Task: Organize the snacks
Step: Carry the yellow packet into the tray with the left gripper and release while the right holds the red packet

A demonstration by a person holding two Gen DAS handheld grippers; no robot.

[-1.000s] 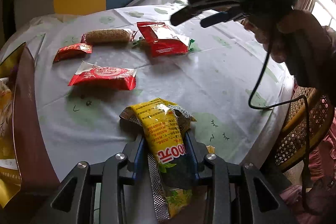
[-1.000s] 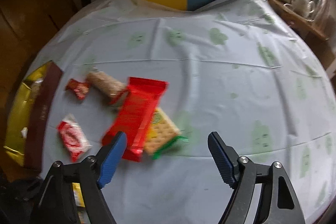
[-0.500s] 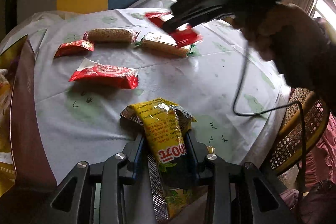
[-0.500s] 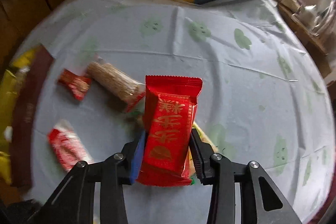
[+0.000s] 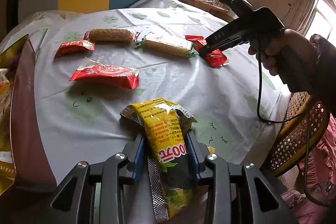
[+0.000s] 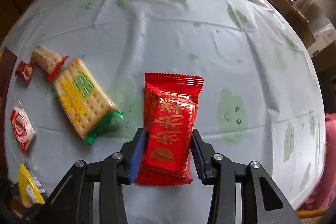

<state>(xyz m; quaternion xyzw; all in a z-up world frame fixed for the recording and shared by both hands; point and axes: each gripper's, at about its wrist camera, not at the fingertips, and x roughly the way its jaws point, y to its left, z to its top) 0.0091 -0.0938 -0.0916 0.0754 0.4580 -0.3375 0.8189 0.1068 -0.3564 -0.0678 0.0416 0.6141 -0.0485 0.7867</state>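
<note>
Since the earlier frames, the red packet (image 6: 170, 129) is sitting off the cracker pack (image 6: 82, 98), which is now lying uncovered at left of centre in the right wrist view. The right gripper (image 6: 167, 152) is clamping the red packet between its blue pads, with the packet low over the tablecloth (image 6: 210, 39); whether it is touching the cloth is hard to judge from this angle. In the left wrist view the same packet (image 5: 212, 51) is showing at the upper right, just beside the cracker pack (image 5: 166, 46).

The left gripper (image 5: 166, 152) is holding shut on the yellow packet (image 5: 166, 131) at the bottom centre of its frame, the packet's far end resting on or just above the cloth.

Still loose on the table: the sesame bar (image 5: 111, 35) and small red sweet (image 5: 74, 47) at the upper left, and the red-and-white packet (image 5: 105, 74) at centre left. A brown box (image 5: 23, 110) is running down the left edge, with wrapped items seeming to lie inside.

Progress, as judged: early. Two snacks are in hand, neither yet put away; four more are waiting on the cloth. The box is likely the destination, though that is unconfirmed.
</note>
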